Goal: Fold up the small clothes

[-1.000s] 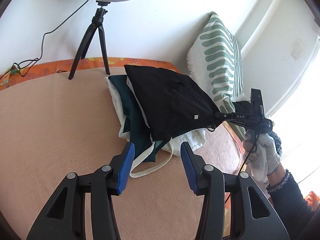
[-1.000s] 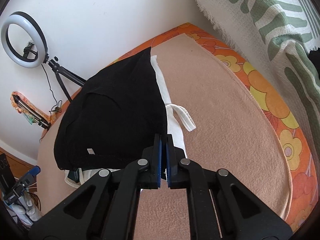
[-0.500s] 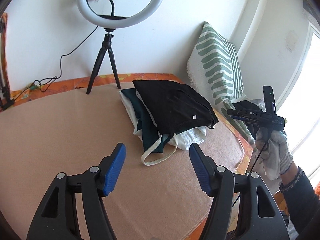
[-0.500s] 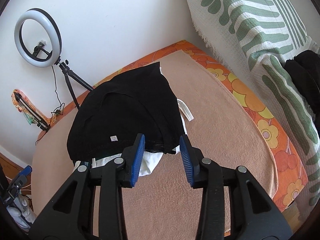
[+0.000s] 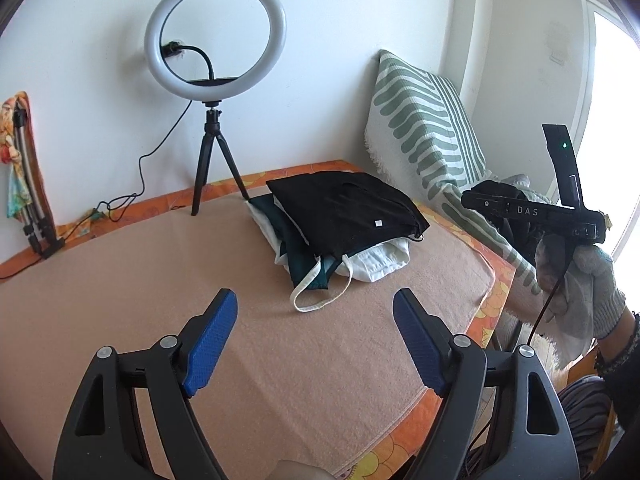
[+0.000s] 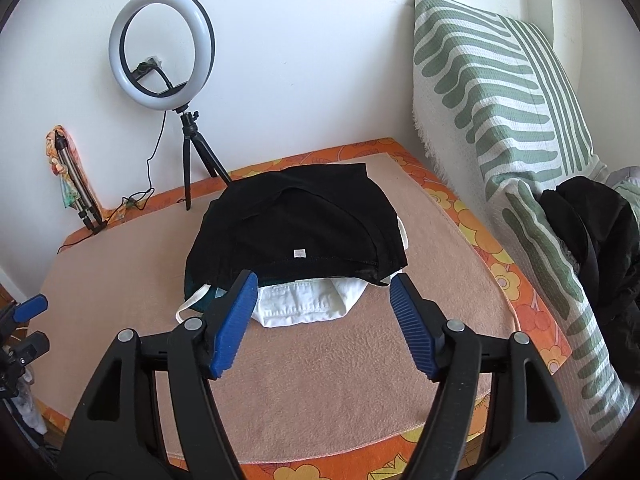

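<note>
Blue-padded left gripper [image 5: 314, 334] and right gripper [image 6: 322, 322] are both gaping wide, holding nothing, hovering clear of the peach blanket [image 6: 320, 380]. Beyond them, the black garment [image 6: 298, 224] is lying folded atop the white garment [image 6: 308, 302], stacked to leave near space free, probably for further folding.

"DAS" is printed on the right tool [image 5: 527, 211].

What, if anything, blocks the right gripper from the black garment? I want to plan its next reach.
Nothing visible does. The right gripper is open above bare blanket, and the black garment lies uncovered atop the stack just ahead.
</note>
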